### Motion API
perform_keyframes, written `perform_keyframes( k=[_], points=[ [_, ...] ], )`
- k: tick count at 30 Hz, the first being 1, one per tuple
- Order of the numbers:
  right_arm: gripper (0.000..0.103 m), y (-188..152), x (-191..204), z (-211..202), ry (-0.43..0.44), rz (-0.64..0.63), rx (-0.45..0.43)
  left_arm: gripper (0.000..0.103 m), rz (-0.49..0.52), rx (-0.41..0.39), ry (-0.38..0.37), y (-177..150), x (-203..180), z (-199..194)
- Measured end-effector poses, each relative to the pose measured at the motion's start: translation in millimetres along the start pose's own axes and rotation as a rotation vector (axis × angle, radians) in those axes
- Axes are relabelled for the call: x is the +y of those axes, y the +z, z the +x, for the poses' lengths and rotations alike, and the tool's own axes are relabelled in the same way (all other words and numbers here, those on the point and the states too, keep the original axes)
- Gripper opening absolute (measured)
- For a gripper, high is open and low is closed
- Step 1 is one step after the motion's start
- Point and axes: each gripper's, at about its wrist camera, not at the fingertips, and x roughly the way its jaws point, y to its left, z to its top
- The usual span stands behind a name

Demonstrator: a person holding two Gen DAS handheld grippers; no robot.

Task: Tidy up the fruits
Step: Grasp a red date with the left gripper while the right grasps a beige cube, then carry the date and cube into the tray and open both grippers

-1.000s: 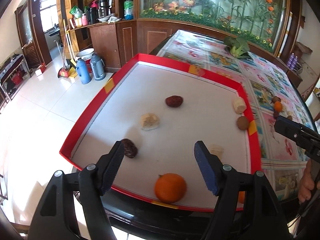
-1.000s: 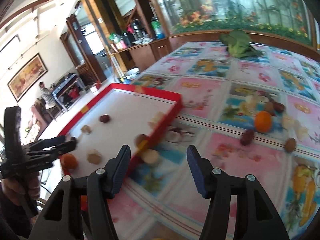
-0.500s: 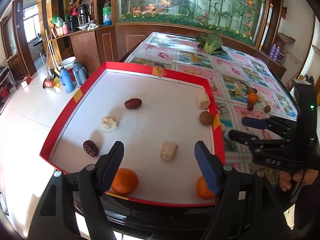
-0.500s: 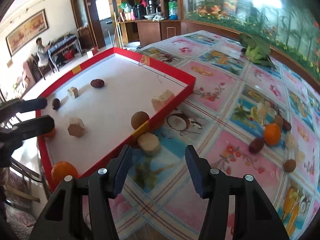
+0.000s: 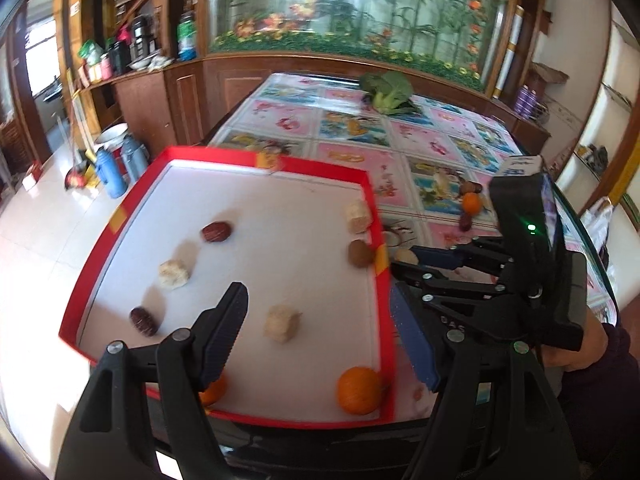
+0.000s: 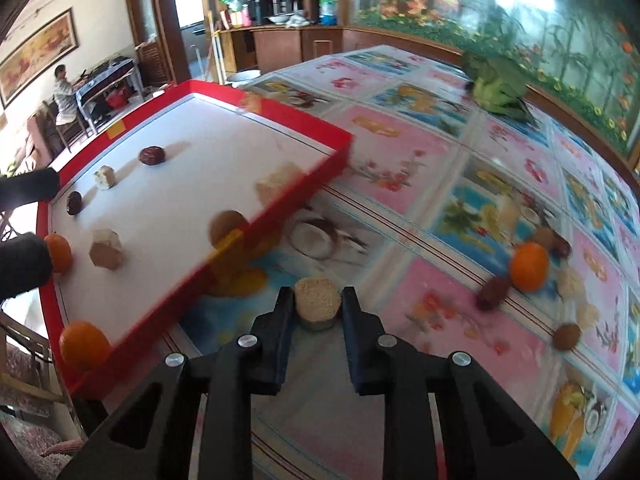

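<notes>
My right gripper (image 6: 318, 312) was wide a moment ago. Now its jaws are closing on a round beige piece (image 6: 318, 303) that sits between them, with a pad on each side. That means I can soon lift it and carry it into the red tray (image 6: 256, 226). The piece looks pale, crumbly and flat on top. It rests on the worktop (image 6: 400, 152), just beside the tray's edge. My left gripper (image 5: 316, 336) is spread wide and holds nothing. It has swung to the right over the tray, above a beige chunk (image 5: 282, 323).
</notes>
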Motion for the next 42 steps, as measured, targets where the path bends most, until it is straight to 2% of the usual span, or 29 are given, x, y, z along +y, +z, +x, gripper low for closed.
perform_keyframes(
  k=[3,7,10,14,15,16,17,19,23,26,30,36,42],
  points=[
    [0.022,-19.0,-35.0,-16.3,-0.015,0.081,0.003,0.074,0.077,-0.003,-0.036,13.1,-27.7,7.1],
    [0.022,-40.0,-78.2,-33.5,-0.085,0.159,0.002,0.074,0.162,0.03,-0.087,32.1,-68.1,37.7],
    [0.022,-52.0,-108.4,-42.8,-0.103,0.229,-0.009,0.074,0.224,0.055,-0.16,46.7,-103.0,69.0],
    [0.022,-61.4,-123.4,-49.1,-0.084,0.268,-0.03,0.074,0.273,0.114,-0.191,60.9,-138.6,119.8],
    [0.022,-62.6,-126.1,-49.8,-0.066,0.275,-0.036,0.067,0.273,0.139,-0.188,63.3,-144.7,133.2],
    [0.022,-62.4,-128.9,-49.7,-0.055,0.282,-0.04,0.054,0.276,0.164,-0.19,64.1,-149.4,144.4],
    [0.022,-63.1,-130.5,-49.7,-0.045,0.285,-0.043,0.05,0.278,0.186,-0.2,64.4,-152.1,152.3],
    [0.022,-63.9,-132.6,-48.9,-0.032,0.294,-0.05,0.049,0.267,0.215,-0.208,65.7,-157.1,167.5],
    [0.022,-63.3,-134.9,-48.5,-0.016,0.299,-0.057,0.049,0.293,0.204,-0.216,66.7,-167.8,173.6],
    [0.022,-62.7,-133.0,-48.2,-0.026,0.29,-0.055,0.035,0.345,0.188,-0.175,64.6,-173.1,173.1],
    [0.022,-60.0,-125.7,-46.8,-0.075,0.266,-0.038,0.02,0.343,0.177,-0.187,64.5,-170.0,172.7],
    [0.022,-50.2,-106.3,-44.9,-0.082,0.232,-0.047,0.02,0.273,0.166,-0.196,60.6,-157.4,164.4],
    [0.022,-19.7,-71.6,-43.6,-0.007,0.184,-0.1,0.02,0.233,0.101,-0.193,53.5,-135.5,128.4]
  ],
)
